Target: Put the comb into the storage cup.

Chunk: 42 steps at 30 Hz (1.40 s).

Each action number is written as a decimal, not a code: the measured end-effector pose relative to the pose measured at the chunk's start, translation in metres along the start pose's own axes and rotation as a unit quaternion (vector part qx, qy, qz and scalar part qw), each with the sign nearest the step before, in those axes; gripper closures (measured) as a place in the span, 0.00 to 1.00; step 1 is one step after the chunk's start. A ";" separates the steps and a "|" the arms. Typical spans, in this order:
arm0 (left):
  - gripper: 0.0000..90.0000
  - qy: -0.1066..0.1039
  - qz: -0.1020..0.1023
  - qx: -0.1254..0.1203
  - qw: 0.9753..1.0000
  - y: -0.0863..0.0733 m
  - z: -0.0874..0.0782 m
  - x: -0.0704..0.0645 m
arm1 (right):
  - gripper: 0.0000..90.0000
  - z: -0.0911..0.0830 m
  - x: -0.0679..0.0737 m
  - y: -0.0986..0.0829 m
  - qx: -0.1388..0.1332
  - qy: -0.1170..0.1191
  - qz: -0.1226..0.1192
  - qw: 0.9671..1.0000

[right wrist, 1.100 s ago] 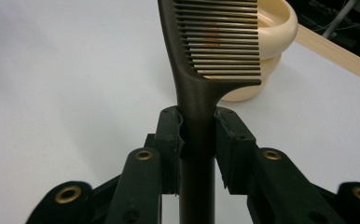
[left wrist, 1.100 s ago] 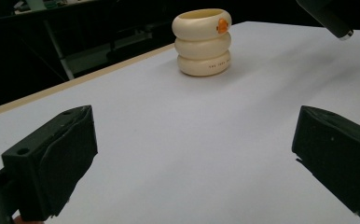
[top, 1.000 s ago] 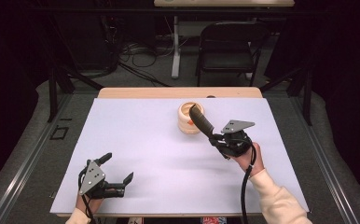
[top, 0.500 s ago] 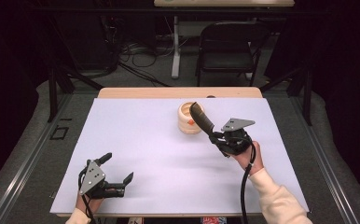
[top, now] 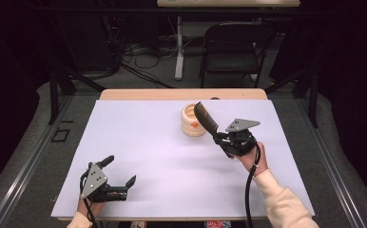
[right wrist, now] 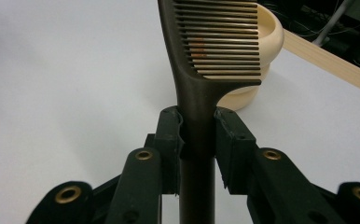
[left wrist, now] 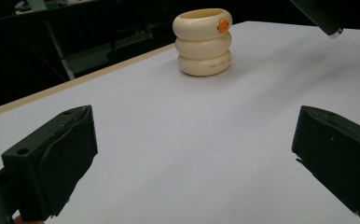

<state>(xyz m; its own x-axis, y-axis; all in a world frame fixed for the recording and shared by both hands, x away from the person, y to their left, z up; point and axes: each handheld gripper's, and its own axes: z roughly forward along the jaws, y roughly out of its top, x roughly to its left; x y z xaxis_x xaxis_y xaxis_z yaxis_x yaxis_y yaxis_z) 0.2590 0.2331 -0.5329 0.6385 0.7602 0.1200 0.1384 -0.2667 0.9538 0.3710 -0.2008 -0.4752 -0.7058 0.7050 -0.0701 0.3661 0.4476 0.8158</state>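
Near the desk's point(top: 139, 142) front edge, the left hand-held gripper point(top: 120, 176) rests with jaws spread wide, bare surface all around it. Farther in, the right hand-held gripper point(top: 218, 139) clamps a dark comb point(top: 205, 119) by its handle, its toothed end raised just beside the cream ringed holder point(top: 192, 121) near the far edge.

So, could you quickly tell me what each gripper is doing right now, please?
Left gripper: open, holding nothing.
Right gripper: shut on the comb handle.

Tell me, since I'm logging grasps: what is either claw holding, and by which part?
The right claw clamps a dark plastic comb by its handle; the left claw is open, holding nothing.
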 end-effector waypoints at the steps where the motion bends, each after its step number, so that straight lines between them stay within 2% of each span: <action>1: 0.00 0.000 0.000 0.000 1.000 0.000 0.000 0.000 | 0.80 0.000 0.000 0.000 0.000 -0.001 0.000 1.000; 26: 0.00 0.001 -0.001 0.001 1.000 0.000 0.000 0.000 | 0.80 0.007 -0.002 0.009 -0.010 0.002 -0.001 1.000; 42: 0.00 0.002 -0.001 0.000 1.000 0.000 0.000 0.000 | 0.80 0.010 -0.004 0.021 -0.026 -0.001 0.004 1.000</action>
<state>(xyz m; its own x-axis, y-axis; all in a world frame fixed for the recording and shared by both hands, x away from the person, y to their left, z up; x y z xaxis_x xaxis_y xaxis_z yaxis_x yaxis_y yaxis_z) 0.2592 0.2333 -0.5331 0.6349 0.7633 0.1193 0.1399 -0.2654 0.9539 0.3873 -0.1892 -0.4636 -0.7017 0.7096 -0.0640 0.3402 0.4126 0.8450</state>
